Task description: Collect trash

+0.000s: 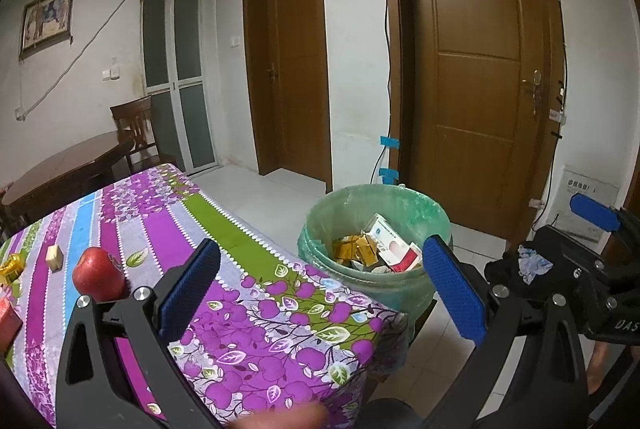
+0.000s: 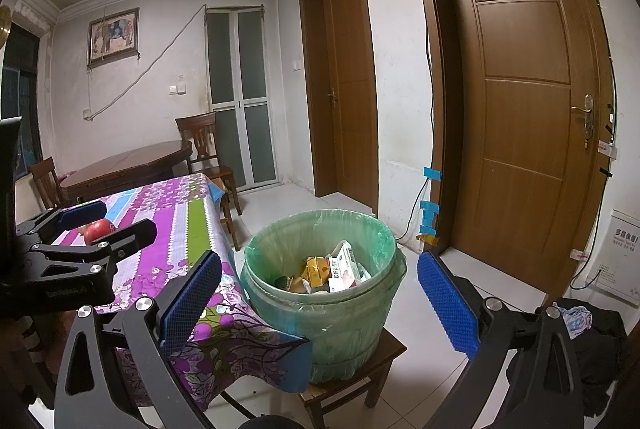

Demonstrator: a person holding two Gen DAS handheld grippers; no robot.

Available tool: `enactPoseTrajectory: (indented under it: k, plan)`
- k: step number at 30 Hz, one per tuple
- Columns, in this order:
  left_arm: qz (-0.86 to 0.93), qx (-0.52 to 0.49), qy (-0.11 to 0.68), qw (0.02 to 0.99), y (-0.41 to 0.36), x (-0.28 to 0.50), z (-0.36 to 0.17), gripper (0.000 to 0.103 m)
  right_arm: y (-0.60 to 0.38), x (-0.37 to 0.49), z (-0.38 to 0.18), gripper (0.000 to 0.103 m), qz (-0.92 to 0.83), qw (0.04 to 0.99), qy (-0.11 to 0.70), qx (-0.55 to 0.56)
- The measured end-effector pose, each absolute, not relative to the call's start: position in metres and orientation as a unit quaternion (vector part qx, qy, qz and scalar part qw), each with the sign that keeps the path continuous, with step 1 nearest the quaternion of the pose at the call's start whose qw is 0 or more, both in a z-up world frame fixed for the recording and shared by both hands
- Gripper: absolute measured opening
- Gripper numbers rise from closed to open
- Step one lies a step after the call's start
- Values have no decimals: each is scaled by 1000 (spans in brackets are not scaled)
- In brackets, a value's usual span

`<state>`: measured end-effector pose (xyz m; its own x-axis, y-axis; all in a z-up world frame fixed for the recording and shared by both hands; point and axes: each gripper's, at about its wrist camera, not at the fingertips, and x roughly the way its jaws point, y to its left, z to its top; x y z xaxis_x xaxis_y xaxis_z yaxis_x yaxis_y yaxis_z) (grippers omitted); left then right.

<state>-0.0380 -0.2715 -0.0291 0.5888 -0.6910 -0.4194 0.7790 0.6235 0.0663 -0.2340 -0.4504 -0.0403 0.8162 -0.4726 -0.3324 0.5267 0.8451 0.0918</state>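
At the far left of the left wrist view, a gold wrapper (image 1: 11,266) and a small pale block (image 1: 54,256) are seen on a table covered by a purple floral tablecloth (image 1: 256,325). Just right of them, a red apple (image 1: 99,275) is set upright on the cloth. The left gripper (image 1: 320,293) is held over the table's near corner, its blue-padded fingers spread wide with nothing between them. Beyond the corner, a bin lined with a green bag (image 1: 320,229) is placed beside the table; boxes and gold wrappers (image 1: 376,249) are piled inside it. At the right edge, part of the right gripper is visible.

In the right wrist view, the left gripper is seen at the left above the tablecloth (image 2: 180,229), near the apple (image 2: 98,230). The right gripper (image 2: 320,303) is held with its fingers wide apart and empty, framing the lined bin (image 2: 280,249), which is set on a low wooden stool (image 2: 384,349). Dark clothing (image 2: 600,349) is heaped on the floor at the right.
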Motion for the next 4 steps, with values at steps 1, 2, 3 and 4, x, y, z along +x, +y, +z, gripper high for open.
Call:
enactPoseTrajectory:
  k: [1,2,3,4]
  plan:
    - [-416,124,179,883,-272,-39,-29,98,-450,-234,-41,98,-263,949,151,90]
    - [-416,125,180,882,-272,-39,-30,98,-450,-233,-41,98,-262,949,152,91]
    - [-417,126,180,882,-272,-39,-30,98,-450,-233,-41,98,-262,949,152,91]
    - [-416,126,180,882,-273,-38,-30,98,-450,-233,-41,98,-262,949,153,91]
